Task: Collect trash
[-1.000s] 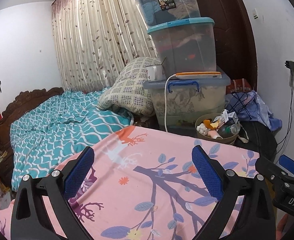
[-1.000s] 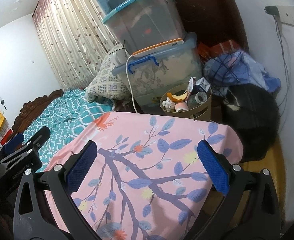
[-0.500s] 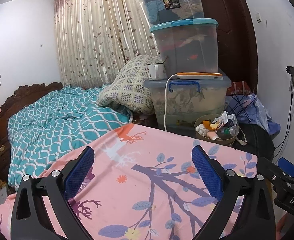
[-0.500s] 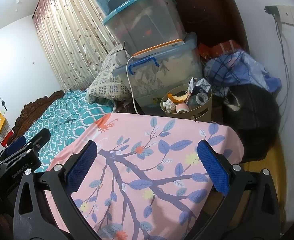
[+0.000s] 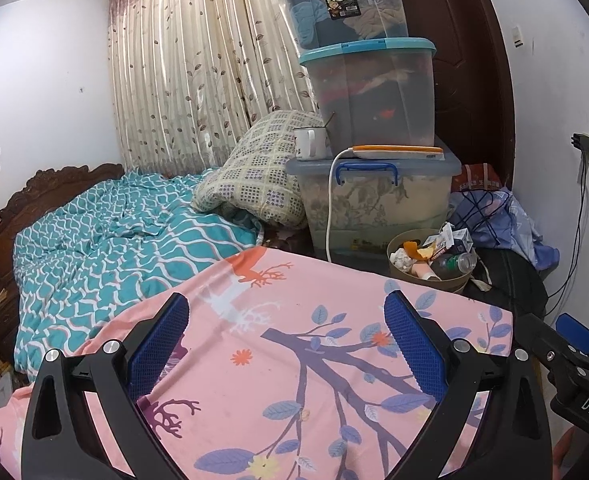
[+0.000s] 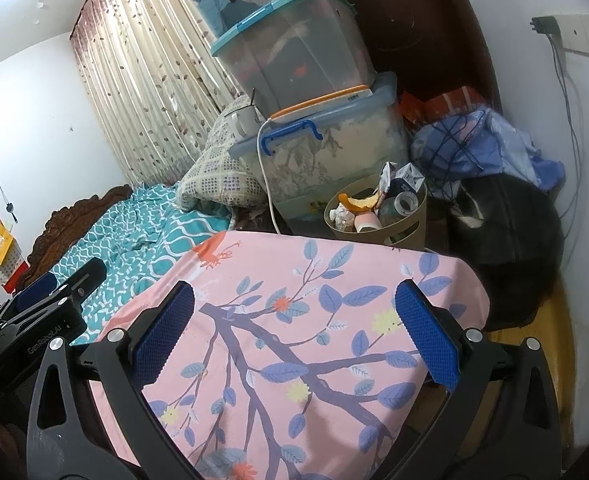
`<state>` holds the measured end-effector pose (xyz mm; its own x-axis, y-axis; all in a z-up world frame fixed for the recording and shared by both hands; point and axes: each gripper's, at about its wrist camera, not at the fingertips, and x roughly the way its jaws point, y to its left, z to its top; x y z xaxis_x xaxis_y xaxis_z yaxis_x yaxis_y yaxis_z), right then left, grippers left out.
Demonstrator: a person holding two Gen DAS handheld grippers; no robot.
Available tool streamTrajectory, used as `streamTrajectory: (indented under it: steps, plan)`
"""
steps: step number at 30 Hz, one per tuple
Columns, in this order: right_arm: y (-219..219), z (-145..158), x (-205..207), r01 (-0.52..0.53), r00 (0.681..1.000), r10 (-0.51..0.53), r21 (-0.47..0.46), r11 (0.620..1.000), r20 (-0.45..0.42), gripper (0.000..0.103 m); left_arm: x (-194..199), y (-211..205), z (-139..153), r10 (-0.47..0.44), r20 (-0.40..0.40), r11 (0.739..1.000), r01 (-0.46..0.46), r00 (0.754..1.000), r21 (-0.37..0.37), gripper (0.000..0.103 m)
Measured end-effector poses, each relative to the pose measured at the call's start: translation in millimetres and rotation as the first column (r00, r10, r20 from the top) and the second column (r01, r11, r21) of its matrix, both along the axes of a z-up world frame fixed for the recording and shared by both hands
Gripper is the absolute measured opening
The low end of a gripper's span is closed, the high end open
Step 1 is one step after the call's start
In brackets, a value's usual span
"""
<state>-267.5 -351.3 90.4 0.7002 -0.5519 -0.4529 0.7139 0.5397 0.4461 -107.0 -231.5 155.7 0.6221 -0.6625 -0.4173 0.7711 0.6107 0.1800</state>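
Observation:
A tan waste basket (image 5: 450,282) stands on the floor beyond the bed's far corner, holding orange peel (image 5: 414,249), crumpled paper, a carton and a plastic bottle (image 5: 456,263). It also shows in the right wrist view (image 6: 408,228). My left gripper (image 5: 286,332) is open and empty above the pink floral blanket (image 5: 294,380). My right gripper (image 6: 294,328) is open and empty above the same blanket (image 6: 294,360), to the right of the left one. No loose trash shows on the blanket.
Three stacked clear storage bins (image 5: 370,96) stand behind the basket, with a white cable (image 5: 328,216) hanging down. A checked pillow (image 5: 254,172) and teal quilt (image 5: 106,240) lie left. A blue clothes pile (image 6: 482,148) and black bag (image 6: 510,244) sit right, by the wall.
The left wrist view has tilted up and turned slightly left, showing more curtain and bins. The right gripper has barely moved. Both stay open.

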Motion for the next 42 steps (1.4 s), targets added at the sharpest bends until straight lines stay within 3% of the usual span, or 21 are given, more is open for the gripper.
streamTrajectory:
  steps: [42]
  plan:
    - [4, -13, 1, 0.001, 1.0, -0.001, 0.025, 1.0, 0.003, 0.1, 1, 1, -1, -0.005, -0.003, 1.0, 0.005, 1.0, 0.001, 0.094]
